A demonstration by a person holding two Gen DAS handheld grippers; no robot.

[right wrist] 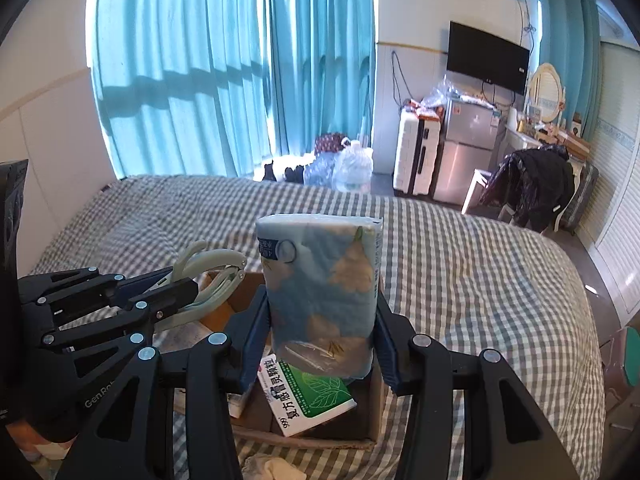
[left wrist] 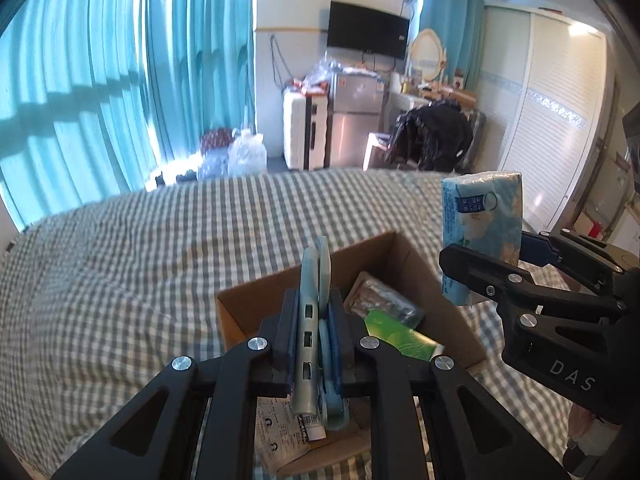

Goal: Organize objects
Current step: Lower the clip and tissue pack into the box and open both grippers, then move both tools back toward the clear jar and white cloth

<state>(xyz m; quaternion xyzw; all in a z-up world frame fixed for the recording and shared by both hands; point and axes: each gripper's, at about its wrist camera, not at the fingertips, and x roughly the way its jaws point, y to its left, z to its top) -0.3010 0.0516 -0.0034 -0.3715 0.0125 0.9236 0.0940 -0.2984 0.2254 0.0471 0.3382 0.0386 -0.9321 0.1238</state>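
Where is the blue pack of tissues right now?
The tissue pack is clamped upright in the right gripper, up in the air over the cardboard box on the checked bed, beside the left gripper holding pale green scissors.

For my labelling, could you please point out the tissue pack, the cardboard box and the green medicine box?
tissue pack [right wrist: 320, 296]: right wrist view, front face.
cardboard box [left wrist: 404, 256]: left wrist view, inner wall.
green medicine box [right wrist: 316, 396]: right wrist view, printed top.
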